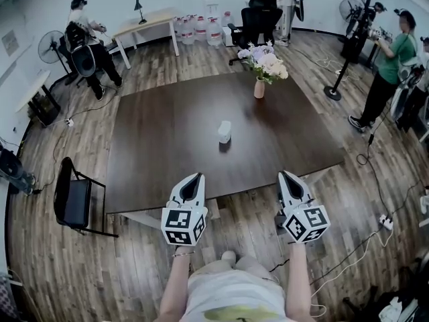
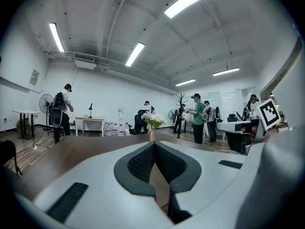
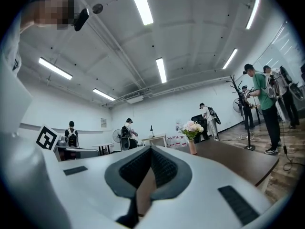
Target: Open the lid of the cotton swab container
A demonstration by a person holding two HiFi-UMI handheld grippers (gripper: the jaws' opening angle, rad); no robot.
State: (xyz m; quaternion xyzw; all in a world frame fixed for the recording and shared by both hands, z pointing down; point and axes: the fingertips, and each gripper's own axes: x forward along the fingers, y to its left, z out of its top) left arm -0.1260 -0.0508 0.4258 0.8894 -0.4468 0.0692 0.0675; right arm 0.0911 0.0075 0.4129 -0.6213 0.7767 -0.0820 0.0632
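Observation:
The cotton swab container [image 1: 224,131], a small pale tub with a lid, stands near the middle of the dark brown table [image 1: 154,139]. My left gripper [image 1: 197,176] hangs at the table's near edge, jaws shut and empty. My right gripper [image 1: 281,173] is level with it to the right, also shut with nothing held. Both are well short of the container. In the left gripper view the shut left gripper [image 2: 153,144] points over the table top, and the container is hidden behind its jaws. The right gripper [image 3: 150,149] is likewise shut in its own view.
A vase of flowers [image 1: 263,69] stands at the table's far side. A black chair [image 1: 75,196] sits by the table's left side. Several people [image 1: 389,66] work around the room, with cables [image 1: 365,237] on the wooden floor at right.

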